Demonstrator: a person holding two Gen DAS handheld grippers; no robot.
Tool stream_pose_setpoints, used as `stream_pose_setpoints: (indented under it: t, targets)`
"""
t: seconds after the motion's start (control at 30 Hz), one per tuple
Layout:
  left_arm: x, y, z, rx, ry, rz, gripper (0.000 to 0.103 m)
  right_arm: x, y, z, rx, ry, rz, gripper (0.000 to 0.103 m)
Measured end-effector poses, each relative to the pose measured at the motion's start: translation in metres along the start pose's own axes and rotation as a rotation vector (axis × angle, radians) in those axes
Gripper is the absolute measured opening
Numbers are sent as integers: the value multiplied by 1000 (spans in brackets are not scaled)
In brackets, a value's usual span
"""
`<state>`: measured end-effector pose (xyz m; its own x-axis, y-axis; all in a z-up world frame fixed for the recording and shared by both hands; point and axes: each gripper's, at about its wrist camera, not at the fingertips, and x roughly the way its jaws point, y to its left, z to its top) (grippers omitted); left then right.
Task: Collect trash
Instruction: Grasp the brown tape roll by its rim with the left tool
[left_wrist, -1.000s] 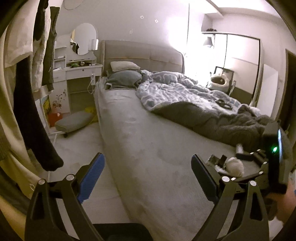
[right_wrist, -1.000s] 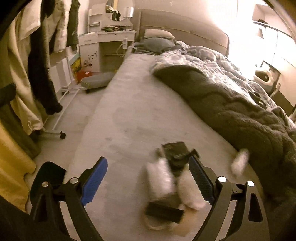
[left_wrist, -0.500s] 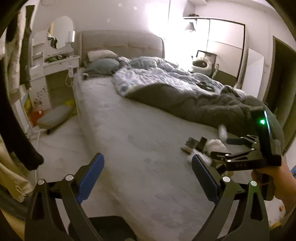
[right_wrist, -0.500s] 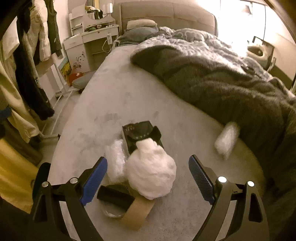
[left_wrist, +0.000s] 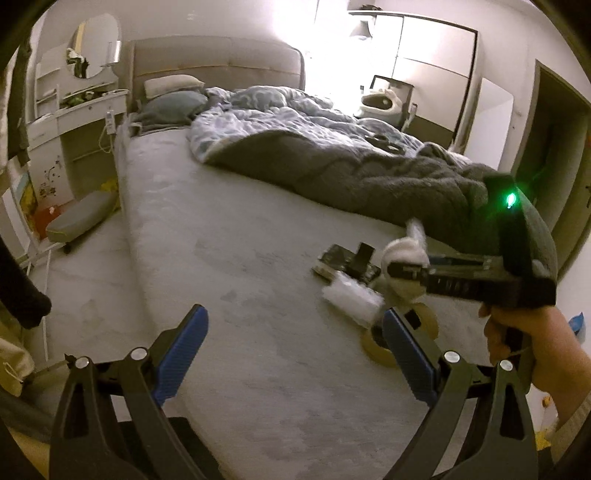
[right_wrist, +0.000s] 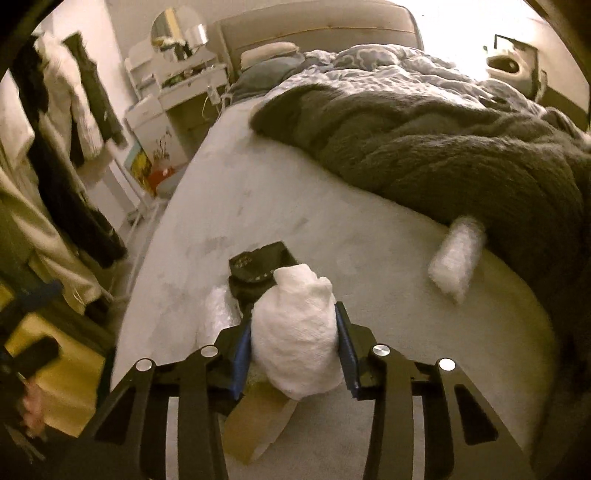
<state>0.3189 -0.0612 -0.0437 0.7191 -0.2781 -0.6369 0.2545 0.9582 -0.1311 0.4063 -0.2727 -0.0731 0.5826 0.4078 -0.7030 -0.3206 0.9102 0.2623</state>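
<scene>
While right tongs (right_wrist: 293, 347) close on the paper wad (right_wrist: 295, 332), left tongs (left_wrist: 291, 354) gape above bare bed (left_wrist: 240, 258).

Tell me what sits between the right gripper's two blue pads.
In the right wrist view, a crumpled white paper wad fills the gap of the right gripper; its jaws are closing, both pads against the wad's sides.

I see a soft, crumpled white paper wad (right_wrist: 295, 350) against my ribbed blue rubbery pads (right_wrist: 242, 360). The near bed sheet (left_wrist: 258, 295) looks matt and plush; the far grey blanket (right_wrist: 443, 147) fuzzy. The tape roll (left_wrist: 384, 347) is dull cardboard.
</scene>
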Motion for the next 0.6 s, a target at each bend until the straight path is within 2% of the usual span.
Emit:
stream_pose_setpoints:
  t: [0.37,0.5,0.6]
  targets:
    - [24,-63,-9,92,36,-130,94,-31,-22,2,47,-69,-3,40]
    - [37,-85,-15,119,73,-152,73,-37,-29,2,61,-84,-1,40]
    - [47,-97,-21,140,101,-161,67,-43,-34,2,69,-93,5,40]
